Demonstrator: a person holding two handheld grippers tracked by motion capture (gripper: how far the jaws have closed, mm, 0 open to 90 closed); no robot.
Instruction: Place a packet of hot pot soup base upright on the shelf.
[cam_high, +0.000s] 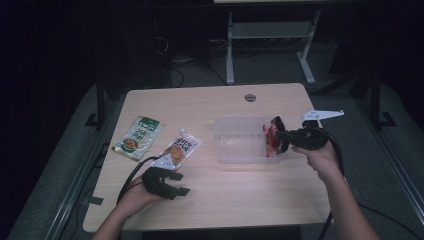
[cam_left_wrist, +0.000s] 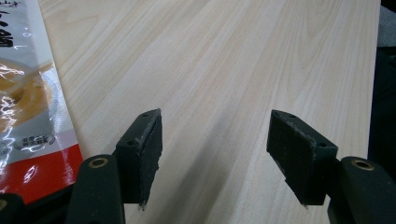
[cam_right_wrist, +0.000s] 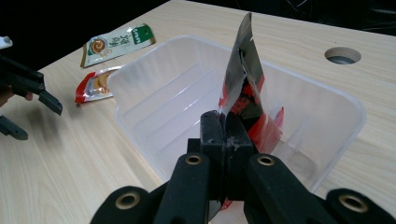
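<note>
The right gripper (cam_right_wrist: 225, 135) has its jaws pinched tight on a red-and-black sachet (cam_right_wrist: 243, 93), holding it upright over the right end of the clear tub (cam_high: 240, 150). The left gripper (cam_high: 172, 182) hovers low with jaws spread wide, gripping nothing, beside an orange pouch (cam_high: 177, 150). A green packet (cam_high: 137, 137) lies farther left. Their print is too small to read.

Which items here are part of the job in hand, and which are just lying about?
In play, as it looks:
right tool, shut on the red-black packet
clear plastic bin under that packet
likely next: orange sachet, green sachet
left tool, open

Lying about:
table's cable hole
</note>
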